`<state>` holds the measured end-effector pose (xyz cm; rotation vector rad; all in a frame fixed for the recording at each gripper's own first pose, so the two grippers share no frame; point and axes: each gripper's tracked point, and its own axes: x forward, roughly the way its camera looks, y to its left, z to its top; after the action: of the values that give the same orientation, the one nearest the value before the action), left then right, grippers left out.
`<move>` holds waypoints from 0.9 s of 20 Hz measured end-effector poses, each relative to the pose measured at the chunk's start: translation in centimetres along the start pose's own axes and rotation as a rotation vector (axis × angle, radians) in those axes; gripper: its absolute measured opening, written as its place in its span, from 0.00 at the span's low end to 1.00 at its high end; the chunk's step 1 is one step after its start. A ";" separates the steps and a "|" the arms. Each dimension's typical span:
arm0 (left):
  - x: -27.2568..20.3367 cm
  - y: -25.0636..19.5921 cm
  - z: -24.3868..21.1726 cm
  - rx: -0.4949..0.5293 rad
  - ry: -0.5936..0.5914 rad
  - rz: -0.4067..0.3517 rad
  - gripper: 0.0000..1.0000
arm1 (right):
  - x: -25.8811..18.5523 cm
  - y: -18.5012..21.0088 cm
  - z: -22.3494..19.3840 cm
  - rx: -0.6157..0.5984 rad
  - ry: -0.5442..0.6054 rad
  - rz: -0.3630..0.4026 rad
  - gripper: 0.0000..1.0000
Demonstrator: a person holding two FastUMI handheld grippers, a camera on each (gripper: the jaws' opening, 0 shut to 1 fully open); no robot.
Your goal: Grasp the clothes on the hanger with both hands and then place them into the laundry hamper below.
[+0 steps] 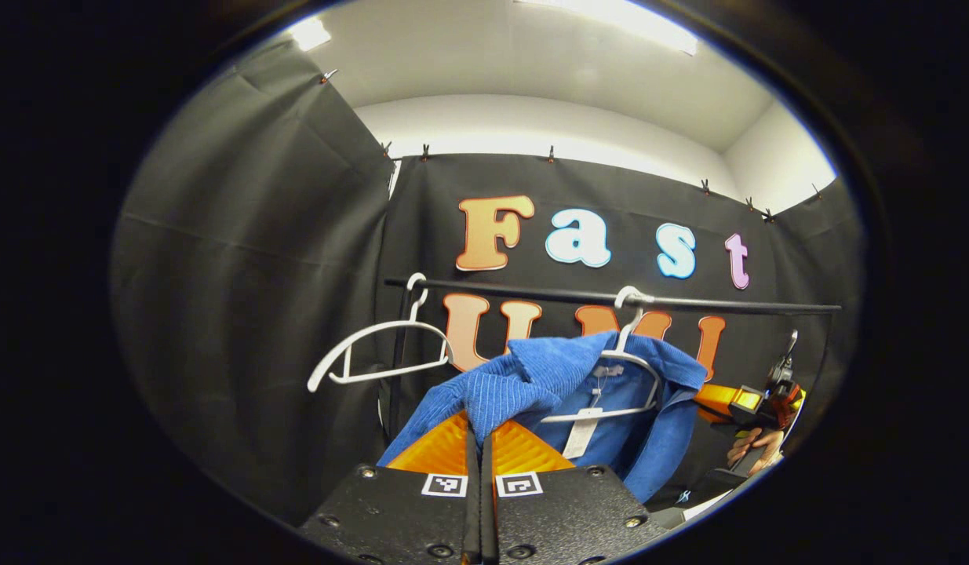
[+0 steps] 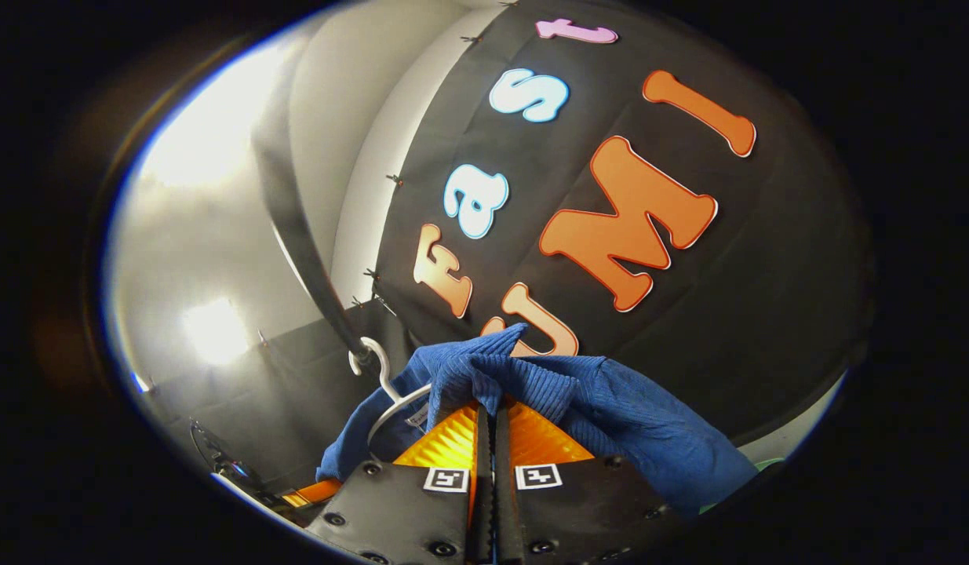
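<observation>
A blue ribbed garment (image 1: 578, 392) hangs on a white hanger (image 1: 637, 361) from the black rail (image 1: 531, 292). My left gripper (image 1: 479, 428) is shut on the garment's near shoulder, with cloth bunched over the fingertips. In the right gripper view, my right gripper (image 2: 490, 412) is shut on the other shoulder of the blue garment (image 2: 610, 408), and the white hanger hook (image 2: 378, 365) sits on the rail (image 2: 296, 227). The right gripper (image 1: 755, 400) and the hand holding it also show at the garment's far side in the left gripper view. A paper tag (image 1: 582, 431) dangles inside the collar.
An empty white hanger (image 1: 374, 353) hangs tilted on the rail to the left of the garment. Black cloth walls close in behind and on both sides. Part of the other gripper (image 2: 296, 494) shows low at the left in the right gripper view.
</observation>
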<state>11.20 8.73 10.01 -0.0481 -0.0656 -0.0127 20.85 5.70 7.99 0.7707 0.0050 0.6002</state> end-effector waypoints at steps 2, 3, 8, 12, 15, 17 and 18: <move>0.4 0.7 1.8 0.011 -0.031 -0.002 0.00 | 0.5 -0.4 0.9 0.016 -0.015 -0.003 0.07; 0.8 1.1 2.5 0.009 -0.041 -0.004 0.00 | 0.7 -0.6 1.7 0.012 -0.027 -0.004 0.07; 2.8 3.2 5.0 0.024 -0.074 -0.008 0.00 | 1.3 -0.7 5.1 0.029 -0.076 0.011 0.07; 4.8 4.1 5.3 0.087 -0.070 -0.040 0.00 | 1.4 -2.0 6.7 0.051 -0.104 -0.010 0.07; 6.4 4.6 5.1 0.116 -0.070 -0.052 0.00 | 2.1 -2.7 7.0 0.035 -0.102 -0.038 0.07; 7.3 5.1 4.8 0.112 -0.062 -0.059 0.00 | 2.5 -3.3 7.2 0.019 -0.103 -0.058 0.07; 7.8 5.4 4.6 0.110 -0.057 -0.062 0.00 | 2.7 -3.5 7.4 0.015 -0.106 -0.064 0.06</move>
<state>18.72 14.22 14.87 0.0638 -0.1246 -0.0700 26.48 0.27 11.58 0.8136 -0.0634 0.4988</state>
